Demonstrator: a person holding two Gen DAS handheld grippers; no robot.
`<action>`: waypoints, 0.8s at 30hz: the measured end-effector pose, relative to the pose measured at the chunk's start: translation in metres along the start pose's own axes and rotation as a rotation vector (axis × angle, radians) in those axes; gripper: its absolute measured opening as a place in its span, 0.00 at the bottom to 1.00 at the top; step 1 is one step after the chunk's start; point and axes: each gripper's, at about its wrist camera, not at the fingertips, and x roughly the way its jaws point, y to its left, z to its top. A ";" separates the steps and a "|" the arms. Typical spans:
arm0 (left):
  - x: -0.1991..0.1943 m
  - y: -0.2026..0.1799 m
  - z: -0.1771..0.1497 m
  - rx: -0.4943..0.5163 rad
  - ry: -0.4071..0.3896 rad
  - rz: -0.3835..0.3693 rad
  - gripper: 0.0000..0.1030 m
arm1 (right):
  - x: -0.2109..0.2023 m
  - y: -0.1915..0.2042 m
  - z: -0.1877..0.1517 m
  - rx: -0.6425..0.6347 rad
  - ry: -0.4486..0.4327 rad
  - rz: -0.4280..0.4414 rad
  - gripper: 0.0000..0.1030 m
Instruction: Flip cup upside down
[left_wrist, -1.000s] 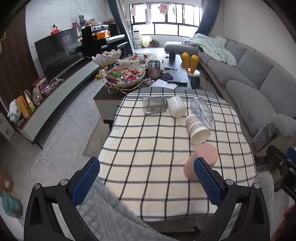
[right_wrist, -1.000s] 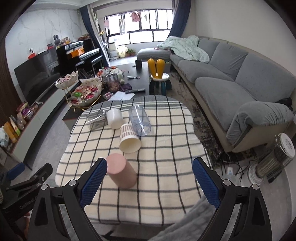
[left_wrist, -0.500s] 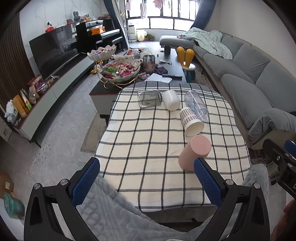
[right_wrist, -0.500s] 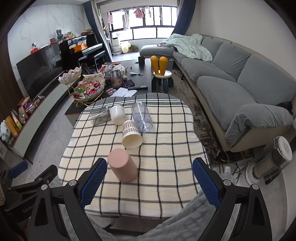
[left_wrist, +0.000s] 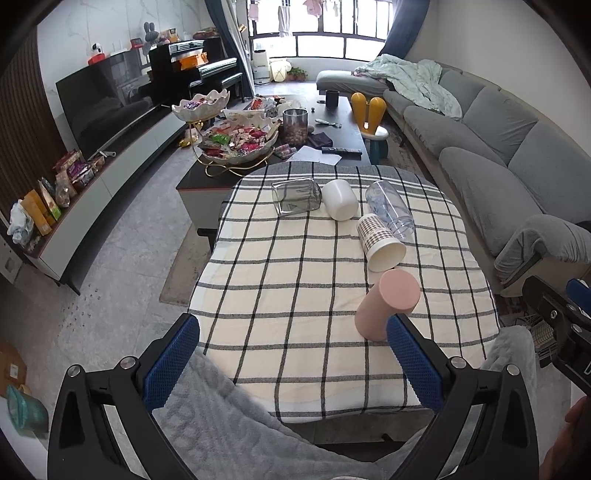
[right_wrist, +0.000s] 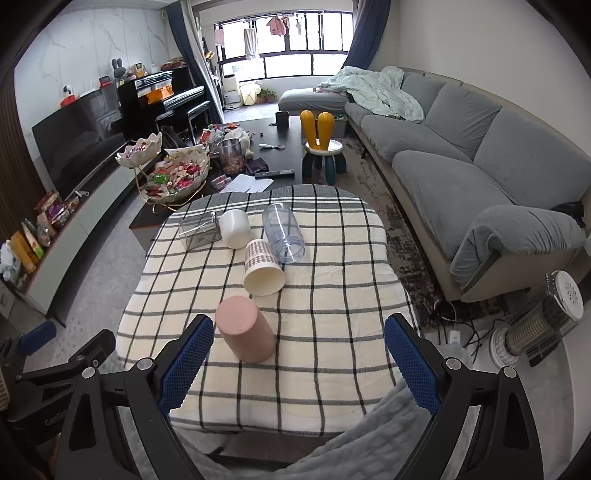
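Note:
A pink cup (left_wrist: 386, 304) stands upside down on the checked tablecloth (left_wrist: 288, 280), near its front right; it also shows in the right wrist view (right_wrist: 245, 334). Behind it a patterned paper cup (left_wrist: 380, 243), a clear plastic cup (left_wrist: 389, 208), a white cup (left_wrist: 340, 205) and a square glass (left_wrist: 295, 195) all lie on their sides. My left gripper (left_wrist: 291, 360) is open and empty, held back above the table's near edge. My right gripper (right_wrist: 297, 360) is also open and empty, just right of the pink cup.
A grey sofa (right_wrist: 480, 166) runs along the right. A dark coffee table (left_wrist: 332, 125) with snack bowls (left_wrist: 240, 144) stands beyond the table. A heater (right_wrist: 543, 325) sits on the floor at right. A grey blanket (left_wrist: 229, 417) lies under both grippers.
Both grippers have pulled back and up from the table, so the cups look farther away. The pink cup stays upside down in place.

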 end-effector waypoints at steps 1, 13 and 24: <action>0.000 0.000 0.000 0.000 0.000 0.000 1.00 | 0.001 0.000 0.000 0.000 0.000 0.000 0.91; 0.001 -0.003 0.002 0.004 0.001 -0.005 1.00 | 0.001 0.001 0.000 0.000 0.001 0.002 0.91; 0.001 -0.003 0.002 0.003 0.001 -0.003 1.00 | 0.001 0.001 0.000 0.001 0.002 0.002 0.91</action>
